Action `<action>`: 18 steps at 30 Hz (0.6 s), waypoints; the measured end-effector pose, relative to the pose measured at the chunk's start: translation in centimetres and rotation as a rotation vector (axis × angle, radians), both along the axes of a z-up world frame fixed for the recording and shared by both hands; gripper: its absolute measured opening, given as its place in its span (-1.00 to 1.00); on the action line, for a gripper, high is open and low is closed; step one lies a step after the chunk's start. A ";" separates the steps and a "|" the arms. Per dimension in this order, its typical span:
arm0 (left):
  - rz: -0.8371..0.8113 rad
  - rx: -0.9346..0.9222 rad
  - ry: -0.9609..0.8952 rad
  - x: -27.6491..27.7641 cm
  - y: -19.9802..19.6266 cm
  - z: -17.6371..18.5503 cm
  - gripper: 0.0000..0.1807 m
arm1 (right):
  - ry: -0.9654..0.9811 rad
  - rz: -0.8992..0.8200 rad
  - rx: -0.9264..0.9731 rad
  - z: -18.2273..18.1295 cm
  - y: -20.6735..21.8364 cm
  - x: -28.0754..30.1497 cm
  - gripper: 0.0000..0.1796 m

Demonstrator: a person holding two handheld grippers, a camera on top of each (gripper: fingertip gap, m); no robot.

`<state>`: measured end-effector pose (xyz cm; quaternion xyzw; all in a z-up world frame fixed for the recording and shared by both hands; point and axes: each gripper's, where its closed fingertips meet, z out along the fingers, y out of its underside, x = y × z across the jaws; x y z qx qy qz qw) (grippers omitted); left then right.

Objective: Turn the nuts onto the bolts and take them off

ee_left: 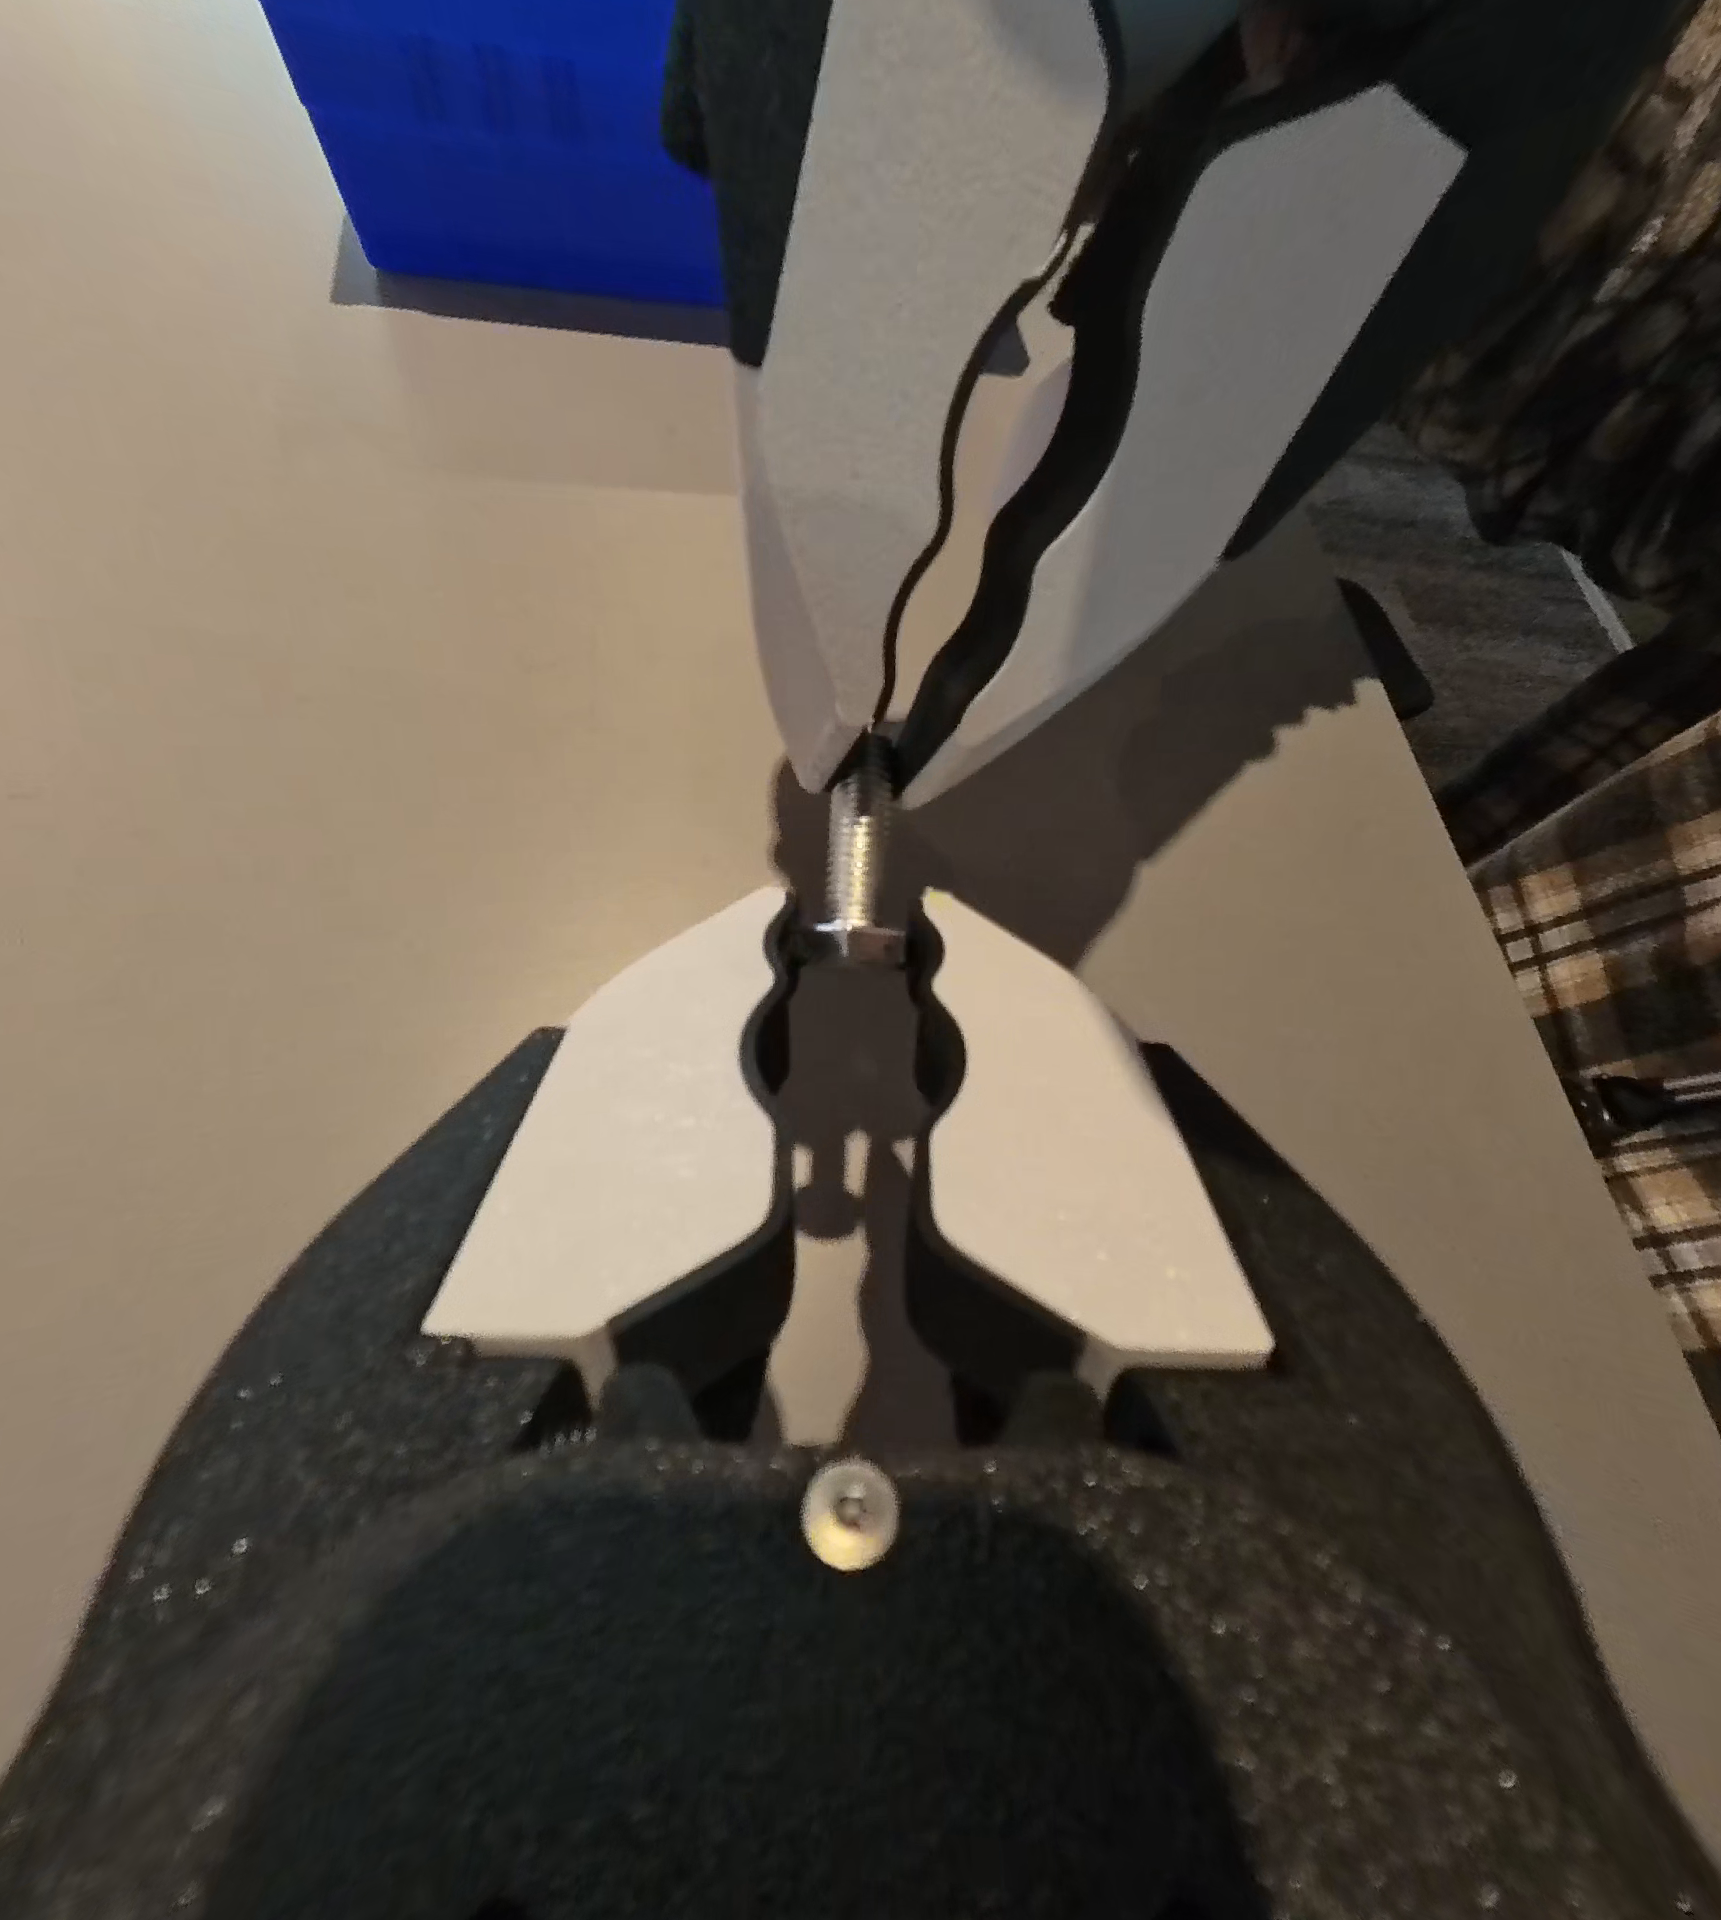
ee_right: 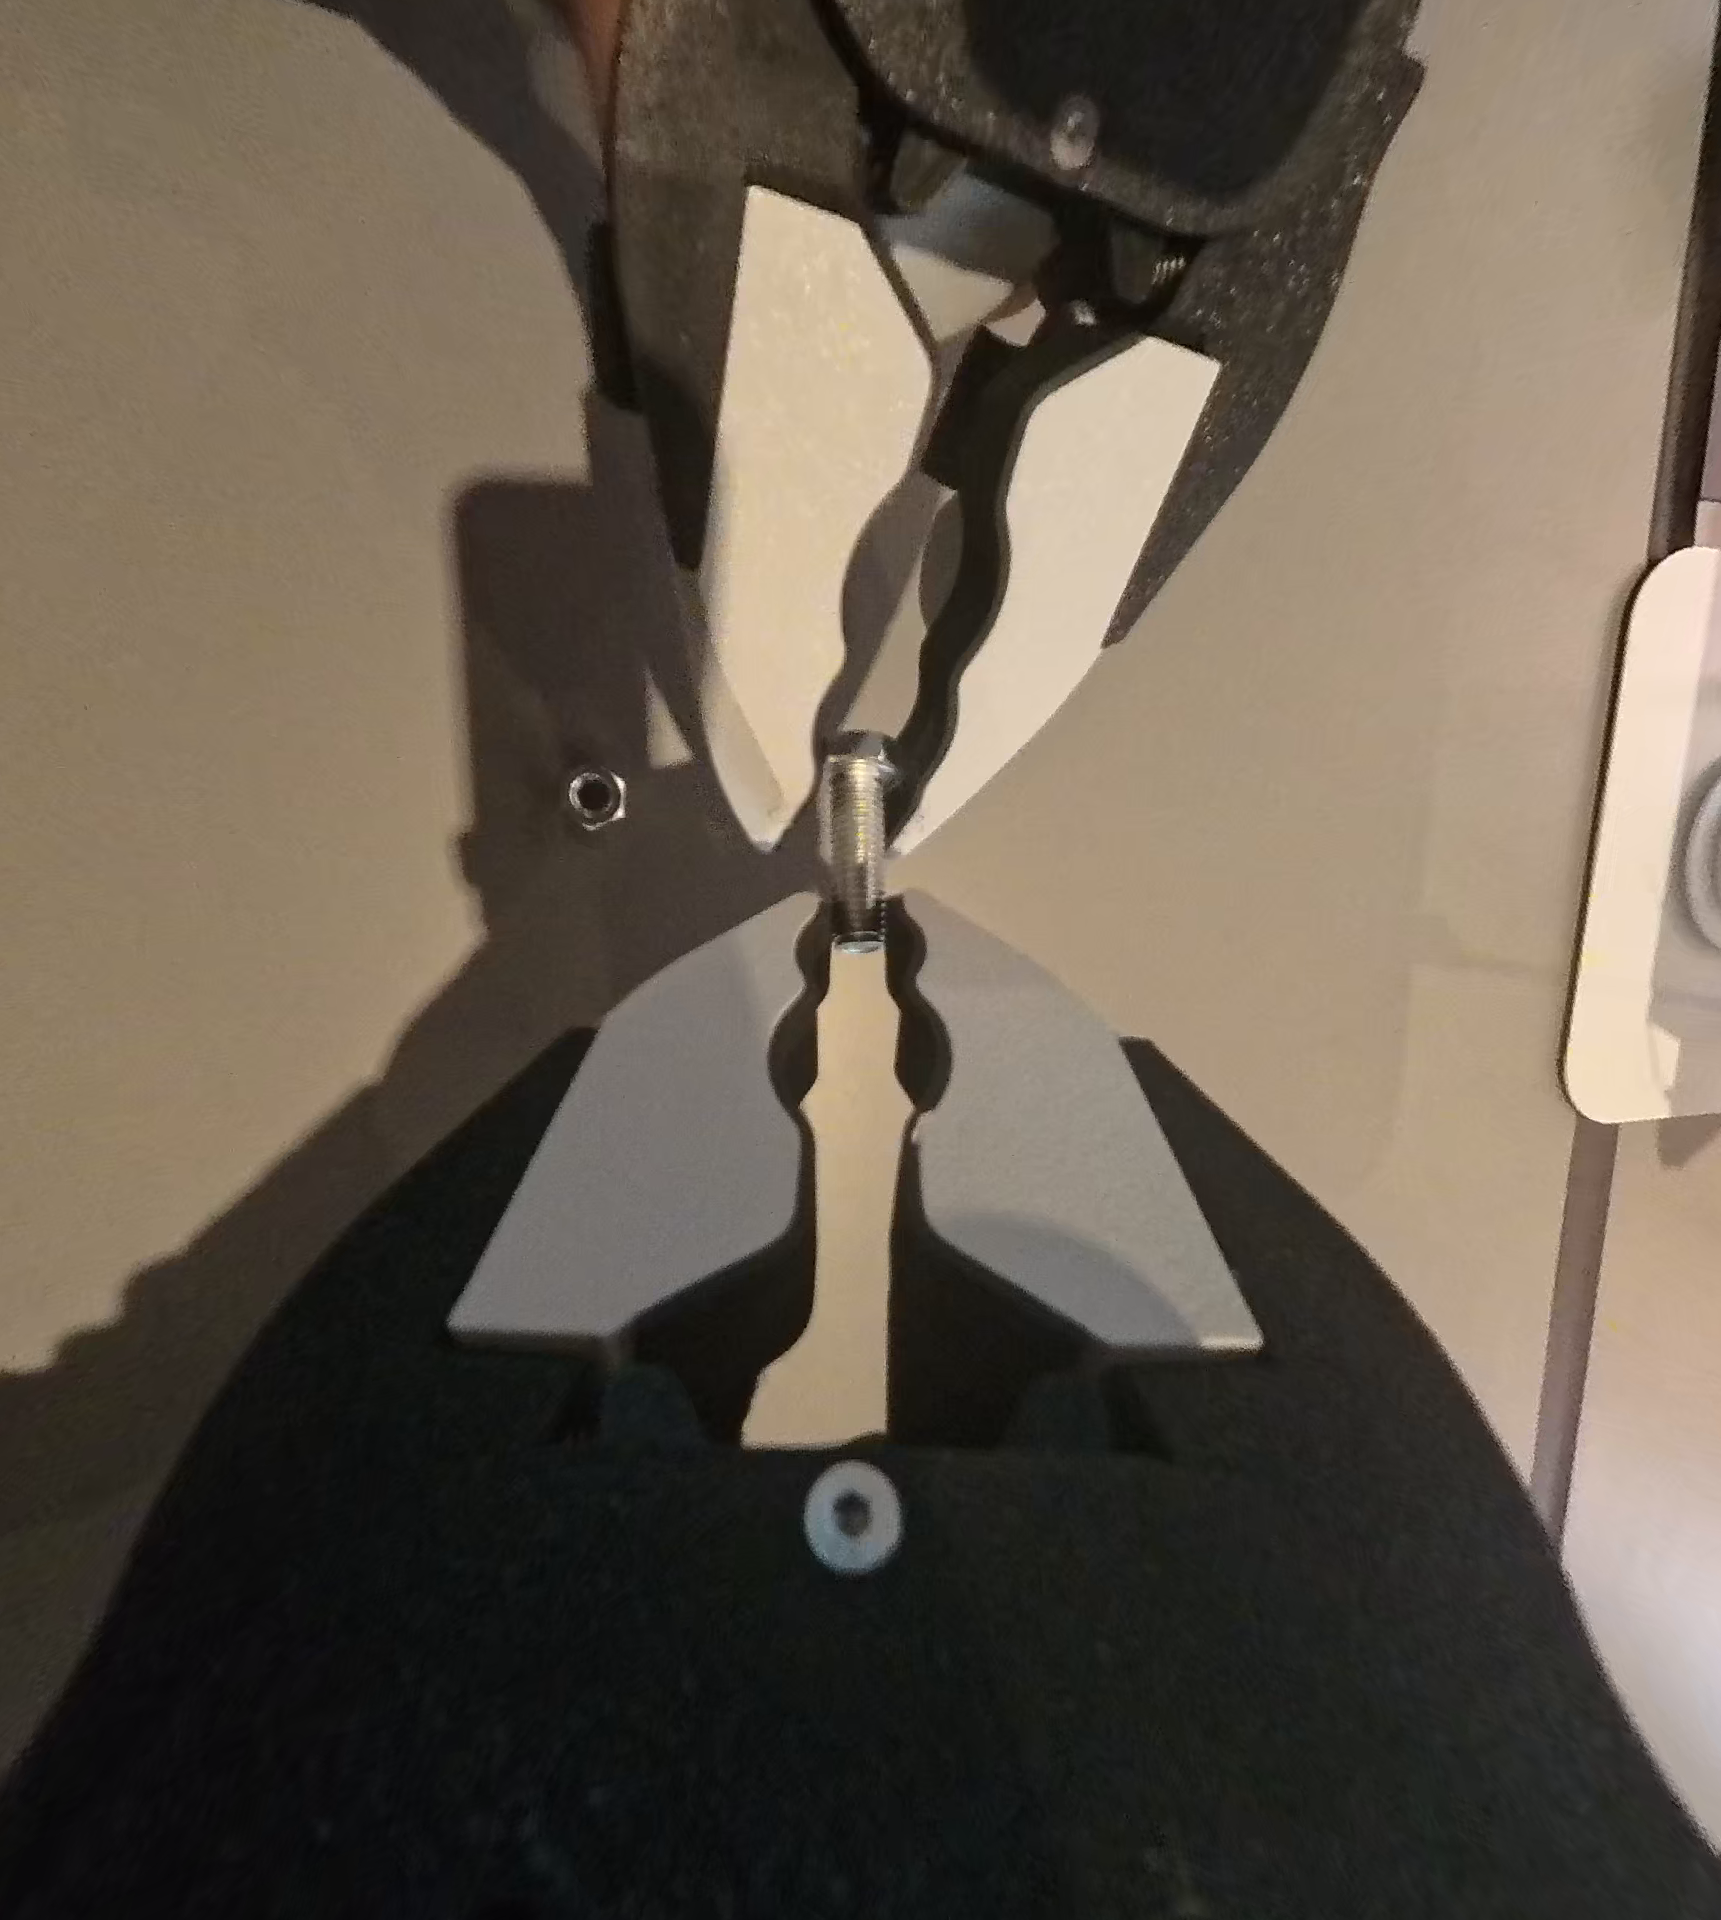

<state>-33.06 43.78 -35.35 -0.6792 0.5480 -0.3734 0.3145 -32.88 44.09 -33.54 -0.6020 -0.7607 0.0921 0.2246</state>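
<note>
left tool (ee_left: 854,935) pinching bolt (ee_left: 854,862) head, right tool (ee_right: 861,935) pinching its thread end, loose nut (ee_right: 594,826) on table (ee_right: 212,520) nearby

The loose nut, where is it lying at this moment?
In the right wrist view the nut lies on the table, left of the bolt that both grippers hold by its ends.
</note>
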 end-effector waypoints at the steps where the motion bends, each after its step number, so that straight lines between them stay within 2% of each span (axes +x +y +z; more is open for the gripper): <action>1: 0.001 -0.001 -0.004 0.0 0.0 0.0 -0.80 | -0.001 0.003 0.003 0.1 0.0 0.0 -0.90; 6: 0.019 0.031 -0.012 0.1 0.3 0.1 -0.80 | 0.002 0.013 0.019 0.3 0.2 0.0 -0.90; 9: 0.051 0.036 -0.098 0.1 0.8 1.2 -0.80 | 0.120 -0.022 0.021 1.5 1.0 -0.1 -0.87; 12: 0.087 0.026 -0.226 -0.1 1.4 3.1 -0.80 | 0.441 -0.130 -0.021 4.3 2.3 0.0 -0.66; 16: 0.103 0.004 -0.420 -0.5 1.6 5.8 -0.80 | 1.076 -0.208 -0.349 8.4 1.7 0.4 -0.67; 18: 0.100 -0.019 -0.482 -0.5 1.5 6.6 -0.80 | 1.246 -0.208 -0.420 9.0 1.5 0.7 -0.67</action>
